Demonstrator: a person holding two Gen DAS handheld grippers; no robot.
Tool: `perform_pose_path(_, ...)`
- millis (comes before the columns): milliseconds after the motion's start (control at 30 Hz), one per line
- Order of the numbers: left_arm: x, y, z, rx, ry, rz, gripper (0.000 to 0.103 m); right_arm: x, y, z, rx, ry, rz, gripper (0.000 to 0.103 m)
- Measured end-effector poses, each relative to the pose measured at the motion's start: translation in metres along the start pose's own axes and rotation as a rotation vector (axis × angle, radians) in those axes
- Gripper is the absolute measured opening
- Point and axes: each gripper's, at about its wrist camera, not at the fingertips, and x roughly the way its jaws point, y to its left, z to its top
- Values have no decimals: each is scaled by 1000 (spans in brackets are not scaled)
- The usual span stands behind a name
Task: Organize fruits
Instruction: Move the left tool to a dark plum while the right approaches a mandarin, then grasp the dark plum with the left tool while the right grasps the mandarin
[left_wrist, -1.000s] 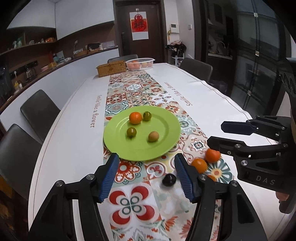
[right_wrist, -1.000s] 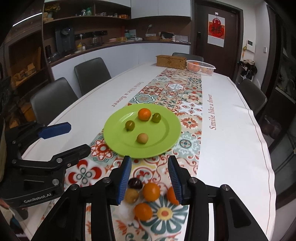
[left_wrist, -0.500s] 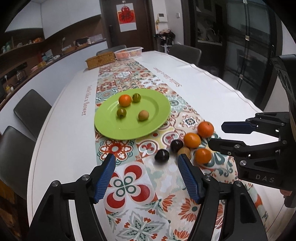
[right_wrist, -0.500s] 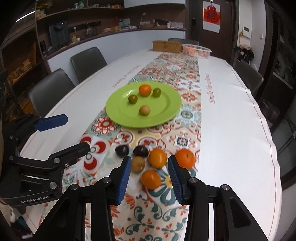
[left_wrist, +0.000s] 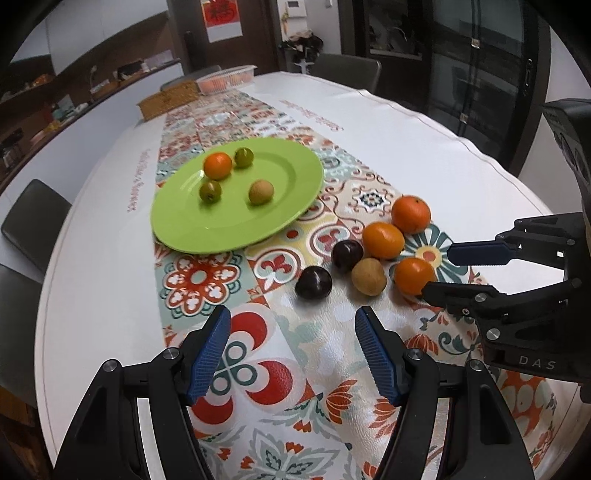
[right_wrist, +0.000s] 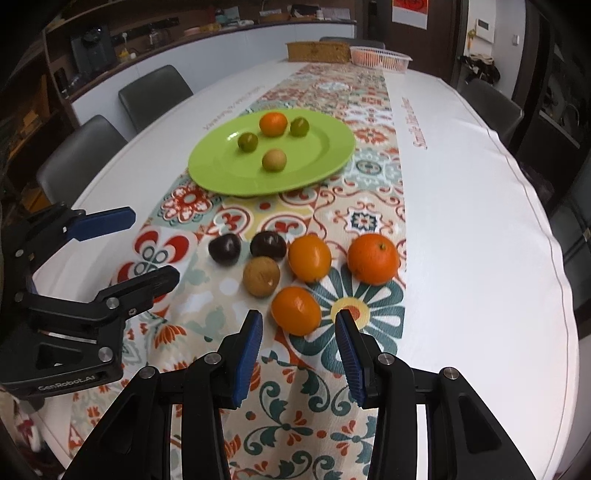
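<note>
Left tongs (left_wrist: 291, 343) and right tongs (right_wrist: 299, 341) both released, holding nothing, above the desk (right_wrist: 480, 221). Just beyond the right tongs lie six loose fruits: three oranges (right_wrist: 296, 310), a brown fruit (right_wrist: 261, 276), two dark plums (right_wrist: 225, 248). Farther on, the green plate (right_wrist: 325, 147) carries four small fruits.

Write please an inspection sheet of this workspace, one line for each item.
Surface: white table with patterned runner.
Job's things: green plate holds four small fruits; six loose fruits on the runner, among them nearest orange.
Clutter: nothing seen near the fruits.
Grippers: left gripper open, empty; right gripper open, empty, just short of the nearest orange.
Cables: nothing seen.
Surroundings: chairs, wicker box, pink basket.
</note>
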Motion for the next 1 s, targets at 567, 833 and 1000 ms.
perform_pose_path(567,46,1,9,41,42,-38,65,29,1,2,6,60,14,42)
perform_pose_path(833,54,0,14,32,55,-51,48,33,0,7,1,51,21,41)
perform_pose_path(1000,55,-2,16,16,59,-71,36,34,-1,7,3,52,29,35)
